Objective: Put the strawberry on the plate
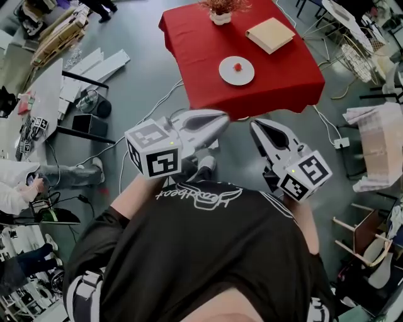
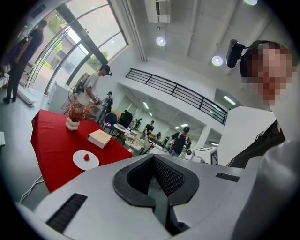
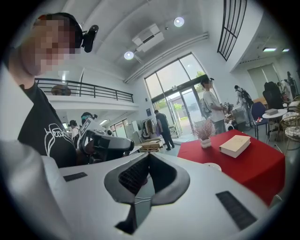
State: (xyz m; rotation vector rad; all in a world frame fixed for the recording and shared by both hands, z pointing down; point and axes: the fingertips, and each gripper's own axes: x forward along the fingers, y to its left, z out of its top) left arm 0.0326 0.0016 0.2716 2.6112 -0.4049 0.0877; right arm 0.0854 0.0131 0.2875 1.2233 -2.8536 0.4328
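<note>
Nothing legible. White cursive script (image 1: pixel 198 194) on chest of black T-shirt (image 1: pixel 189 264), upside down, can't be read. Cubes on left gripper (image 1: pixel 221 118) & right gripper (image 1: pixel 254 124): b/w marker patterns only, no chars.

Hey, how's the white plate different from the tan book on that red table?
The plate is round, white and thin; the book is rectangular, tan and thicker. The plate holds a strawberry; the book has nothing on it. The plate lies nearer the person's side of the table; the book lies farther back, nearer the vase. Both lie flat on the red cloth.
</note>
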